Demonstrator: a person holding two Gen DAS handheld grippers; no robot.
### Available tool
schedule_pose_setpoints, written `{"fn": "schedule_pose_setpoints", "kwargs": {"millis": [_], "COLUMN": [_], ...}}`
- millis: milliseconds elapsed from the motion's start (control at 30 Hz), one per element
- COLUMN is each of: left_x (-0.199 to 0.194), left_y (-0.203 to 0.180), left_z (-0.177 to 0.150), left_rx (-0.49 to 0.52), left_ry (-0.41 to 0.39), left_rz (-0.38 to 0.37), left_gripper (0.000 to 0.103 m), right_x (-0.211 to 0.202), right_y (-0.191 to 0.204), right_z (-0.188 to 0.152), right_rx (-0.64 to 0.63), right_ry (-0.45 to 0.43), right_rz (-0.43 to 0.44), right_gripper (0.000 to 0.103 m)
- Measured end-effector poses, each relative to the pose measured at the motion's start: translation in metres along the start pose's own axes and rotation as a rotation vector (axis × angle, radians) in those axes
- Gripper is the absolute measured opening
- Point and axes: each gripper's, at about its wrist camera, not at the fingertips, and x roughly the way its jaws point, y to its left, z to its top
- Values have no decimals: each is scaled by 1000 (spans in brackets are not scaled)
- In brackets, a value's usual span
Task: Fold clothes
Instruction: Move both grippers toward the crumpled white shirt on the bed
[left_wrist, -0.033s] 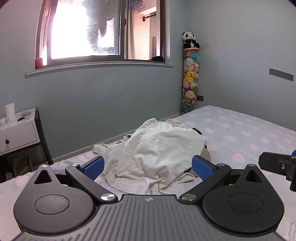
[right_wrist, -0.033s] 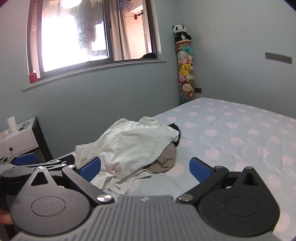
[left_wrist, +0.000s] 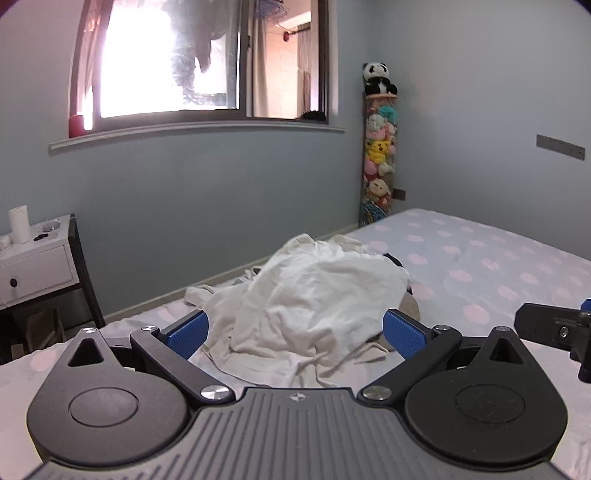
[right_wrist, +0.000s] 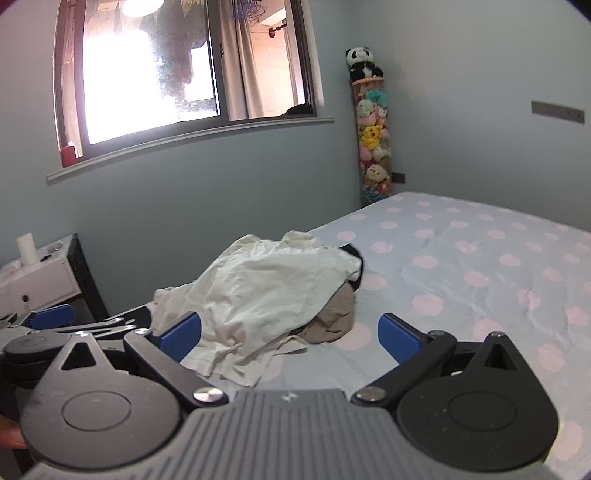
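Jaws spread on two grippers: left gripper (left_wrist: 294, 332), right gripper (right_wrist: 290, 334); one clothes pile (left_wrist: 314, 302).

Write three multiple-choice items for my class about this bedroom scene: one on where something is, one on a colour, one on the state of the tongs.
1. Where does the white garment lie?
A. on the nightstand
B. on the bed
C. on the windowsill

2. What colour are the dots on the bedsheet?
A. pink
B. green
C. black

3. How do the left tongs and right tongs stand?
A. both shut on cloth
B. one open, one shut
C. both open, holding nothing

Answers:
1 B, the garment is heaped on the dotted sheet.
2 A, pale pink dots cover the light sheet.
3 C, each pair's blue fingers are spread wide with no cloth gripped.
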Motion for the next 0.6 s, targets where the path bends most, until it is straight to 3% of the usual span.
{"fn": "schedule_pose_setpoints", "kwargs": {"millis": [133,267,600], "left_x": [-5,2,0], "left_y": [8,-3,-5], "left_z": [0,1,0], "left_rx": [-41,-1,2], "left_ry": [41,66,60], "left_rz": [-53,-68,-78], "left_gripper": [103,102,102], "right_x": [-9,-18,-7], "right_y": [13,26,4], "right_z": [-7,-13,-5], "right_rx": [-37,-74,25], "right_ry": [-44,-88,-20], "right_rz": [-12,-24,15], "right_gripper": [102,102,102]}}
